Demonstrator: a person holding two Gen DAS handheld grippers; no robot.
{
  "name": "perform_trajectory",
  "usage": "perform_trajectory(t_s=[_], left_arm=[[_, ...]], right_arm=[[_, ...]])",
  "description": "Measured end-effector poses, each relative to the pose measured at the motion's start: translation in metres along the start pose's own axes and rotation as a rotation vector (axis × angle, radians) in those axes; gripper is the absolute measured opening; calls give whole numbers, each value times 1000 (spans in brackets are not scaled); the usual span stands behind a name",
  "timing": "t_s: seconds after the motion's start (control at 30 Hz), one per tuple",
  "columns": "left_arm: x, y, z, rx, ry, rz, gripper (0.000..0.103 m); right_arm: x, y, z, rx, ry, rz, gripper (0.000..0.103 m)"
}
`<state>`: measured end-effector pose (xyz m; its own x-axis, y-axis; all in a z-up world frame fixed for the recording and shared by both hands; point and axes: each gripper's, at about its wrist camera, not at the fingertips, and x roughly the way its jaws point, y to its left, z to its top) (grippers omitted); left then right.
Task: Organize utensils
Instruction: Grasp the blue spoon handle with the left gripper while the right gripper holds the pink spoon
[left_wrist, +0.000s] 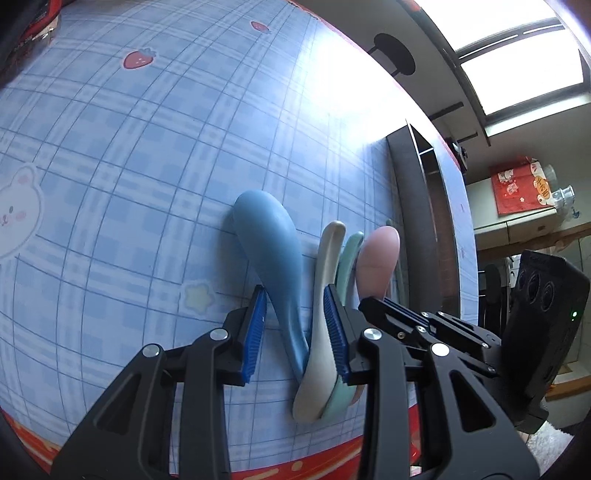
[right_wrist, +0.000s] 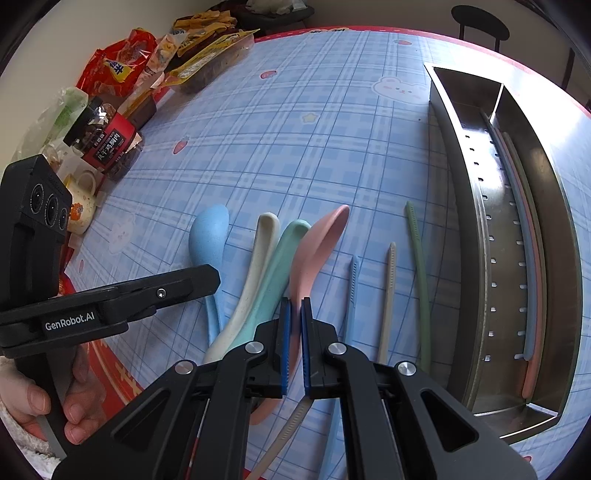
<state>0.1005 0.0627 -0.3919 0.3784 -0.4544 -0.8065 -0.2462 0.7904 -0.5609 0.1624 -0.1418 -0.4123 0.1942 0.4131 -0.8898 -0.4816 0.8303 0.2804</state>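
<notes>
Right gripper first: jaws pinched in narrow, nearly closed on the handle of the pink spoon. From the right wrist view the handle runs straight down between the blue pads, so I'd call it gripped or a hair off it; can't quite see contact on both sides.

Left gripper is spread wide and sits low over the blue spoon, whose handle passes between the fingers without either pad touching it. The beige spoon lies just inside the right-hand finger, so that one's crowding the gap.

If I'm closing the left, I'd nudge it away from the beige spoon first so I only catch blue. For the right, I'd squeeze fully before lifting, since the pink handle rests against the teal spoon and could drag it along.

Further out: the four spoons lie fanned side by side on the blue plaid tablecloth, handles toward me. Beside them, toward the tray, are loose chopsticks, a blue chopstick, a beige chopstick and a green chopstick.

The metal organizer tray sits well off to the right of the pink spoon, with a few chopsticks already in its narrow compartment.
</notes>
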Motion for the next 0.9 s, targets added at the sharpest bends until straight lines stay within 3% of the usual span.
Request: perform_trajectory(t_s=[0.03, 0.07, 0.13, 0.33, 0.47, 0.9], left_arm=[[1, -3, -1, 19, 2, 9, 32], [4, -6, -1, 33, 17, 10, 22], [10, -11, -4, 52, 41, 20, 14], [12, -18, -6, 91, 40, 42, 13], [7, -24, -7, 153, 29, 109, 11], [22, -37, -5, 210, 69, 75, 12]], right_arm=[[0, 0, 0, 1, -1, 1, 6], [0, -1, 0, 1, -2, 3, 6], [0, -1, -1, 1, -4, 4, 6], [-1, -3, -3, 13, -10, 5, 6], [1, -7, -5, 35, 1, -4, 7], [0, -12, -8, 58, -3, 2, 7]])
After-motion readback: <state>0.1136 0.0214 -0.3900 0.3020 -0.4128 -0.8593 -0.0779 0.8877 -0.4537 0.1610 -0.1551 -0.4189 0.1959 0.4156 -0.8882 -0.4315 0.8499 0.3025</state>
